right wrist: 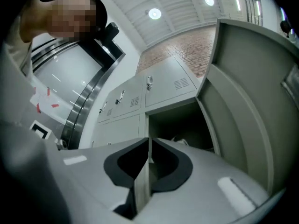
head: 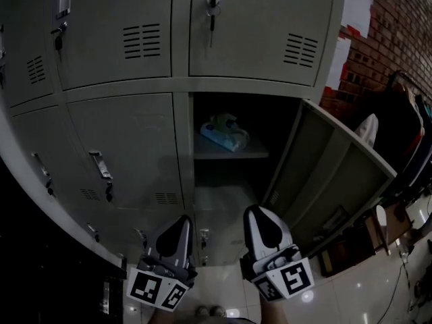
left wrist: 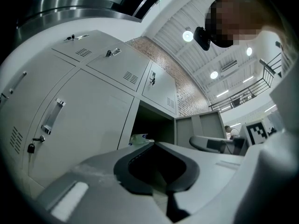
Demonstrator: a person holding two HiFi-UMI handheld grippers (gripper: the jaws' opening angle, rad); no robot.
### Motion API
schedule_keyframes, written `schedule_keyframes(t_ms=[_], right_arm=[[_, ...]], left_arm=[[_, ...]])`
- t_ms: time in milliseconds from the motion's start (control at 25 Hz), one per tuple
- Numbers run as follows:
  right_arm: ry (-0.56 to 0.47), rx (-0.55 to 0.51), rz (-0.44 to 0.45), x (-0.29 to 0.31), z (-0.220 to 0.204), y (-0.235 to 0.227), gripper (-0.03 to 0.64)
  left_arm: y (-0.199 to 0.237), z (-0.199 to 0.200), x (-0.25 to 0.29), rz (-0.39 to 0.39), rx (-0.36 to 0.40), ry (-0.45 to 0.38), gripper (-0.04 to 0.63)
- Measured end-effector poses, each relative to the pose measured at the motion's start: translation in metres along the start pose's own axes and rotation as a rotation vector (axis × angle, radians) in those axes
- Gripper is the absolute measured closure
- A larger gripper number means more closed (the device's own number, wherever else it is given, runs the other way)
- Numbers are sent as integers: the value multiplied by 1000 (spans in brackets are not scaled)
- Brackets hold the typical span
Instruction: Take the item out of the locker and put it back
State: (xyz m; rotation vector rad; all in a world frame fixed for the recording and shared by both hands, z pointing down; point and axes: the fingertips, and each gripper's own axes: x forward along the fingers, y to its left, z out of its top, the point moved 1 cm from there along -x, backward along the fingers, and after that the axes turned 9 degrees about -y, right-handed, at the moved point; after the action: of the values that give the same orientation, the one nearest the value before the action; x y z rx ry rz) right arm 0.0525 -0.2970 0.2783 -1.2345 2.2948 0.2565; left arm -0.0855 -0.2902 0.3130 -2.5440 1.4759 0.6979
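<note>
The item (head: 224, 133) is a pale blue-and-white plastic-wrapped pack lying on the shelf (head: 233, 155) of the open locker; it also peeks over the jaw tips as the pack (left wrist: 140, 138) in the left gripper view and as the pack (right wrist: 180, 140) in the right gripper view. My left gripper (head: 183, 220) is low in front of the locker and below the shelf, with its jaws together and nothing in them. My right gripper (head: 255, 211) is beside it, under the opening, also shut and holding nothing. Both are well short of the pack.
The locker door (head: 337, 174) swings out to the right, close to my right gripper. Closed lockers with handles (head: 101, 171) fill the left and top; a key (head: 212, 9) hangs in the one above. A brick wall (head: 385, 32) and clutter (head: 405, 133) stand at the right.
</note>
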Motion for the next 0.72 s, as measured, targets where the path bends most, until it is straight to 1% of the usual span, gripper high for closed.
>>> schedule_keyframes(t_ms=[120,240,560,720], right_arm=[[83,38,-15,-15,-27,4,609],[117,27,-7,-21,-35,8,611],[110,37,-10,-30,-26,11,614],[98,43,-11,-38,-16,14,614]], left_arm=[[-4,-1,-2,-10,-3,6,591],[-8,-1,-3,-14,-7,8,591],[-21,1,-5,-26,-15,3,591],[-32,1,-5,-21,-36,-5,591]])
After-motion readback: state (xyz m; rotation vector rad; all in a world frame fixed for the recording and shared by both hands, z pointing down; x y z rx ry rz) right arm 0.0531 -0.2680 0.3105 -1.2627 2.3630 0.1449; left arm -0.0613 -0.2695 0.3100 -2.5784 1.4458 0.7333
